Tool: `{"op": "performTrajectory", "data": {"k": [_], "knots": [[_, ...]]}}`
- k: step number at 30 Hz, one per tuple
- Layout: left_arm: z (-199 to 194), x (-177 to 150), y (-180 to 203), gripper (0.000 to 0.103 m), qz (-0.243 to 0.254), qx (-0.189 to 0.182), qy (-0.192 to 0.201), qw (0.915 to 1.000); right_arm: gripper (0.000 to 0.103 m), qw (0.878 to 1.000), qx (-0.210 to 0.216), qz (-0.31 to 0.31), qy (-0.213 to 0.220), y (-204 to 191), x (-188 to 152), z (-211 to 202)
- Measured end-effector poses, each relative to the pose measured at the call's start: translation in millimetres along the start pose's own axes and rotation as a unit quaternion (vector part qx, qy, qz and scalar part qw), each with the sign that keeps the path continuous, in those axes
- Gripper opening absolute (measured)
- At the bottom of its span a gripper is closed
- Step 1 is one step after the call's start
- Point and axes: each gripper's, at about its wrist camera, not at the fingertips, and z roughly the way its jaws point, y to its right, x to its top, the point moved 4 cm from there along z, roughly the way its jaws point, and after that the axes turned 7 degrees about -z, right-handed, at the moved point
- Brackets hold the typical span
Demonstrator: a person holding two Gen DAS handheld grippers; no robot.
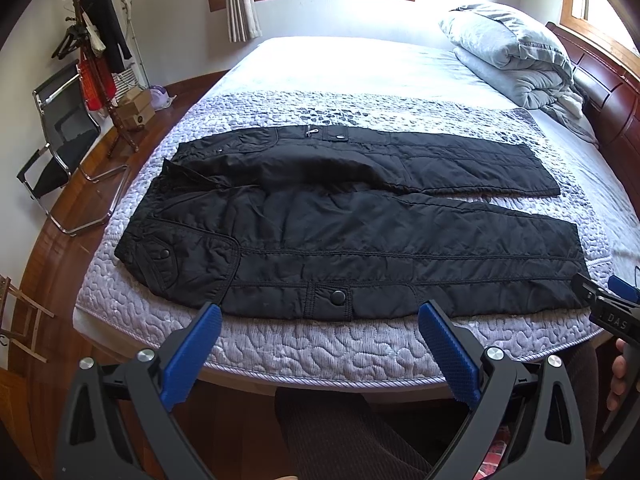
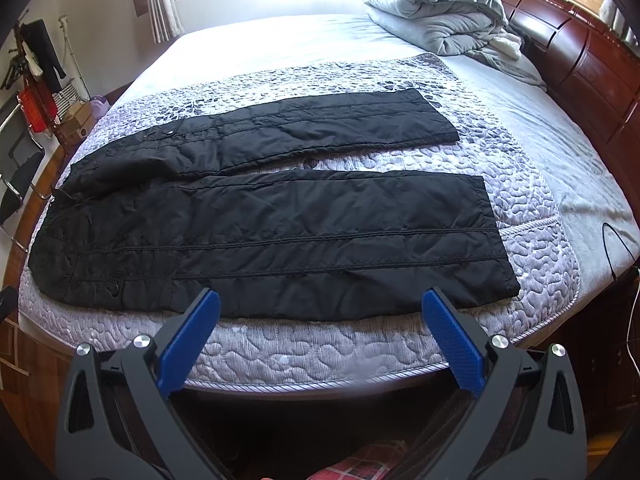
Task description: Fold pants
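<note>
The black quilted pants (image 1: 352, 216) lie spread flat across the bed (image 1: 340, 344), waistband toward my left and both legs running out to my right with a strip of mattress showing between them. My left gripper (image 1: 320, 312) hovers over the near edge of the bed, jaws spread wide and holding nothing, just short of the snap pocket on the near leg. My right gripper (image 2: 320, 300) hangs the same way, jaws spread and bare, before the near leg's lower half. A folded grey quilt (image 2: 432, 12) sits by the headboard (image 2: 580, 64).
</note>
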Motion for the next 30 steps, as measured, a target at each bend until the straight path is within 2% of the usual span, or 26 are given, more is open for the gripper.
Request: {"op": "performTrajectory", "data": {"k": [30], "knots": [[3.8, 4.9, 2.3, 0.099, 0.003, 0.001, -0.002, 1.0000, 0.101, 1.000, 0.000, 0.002, -0.010, 1.1, 1.2, 8.0]]}}
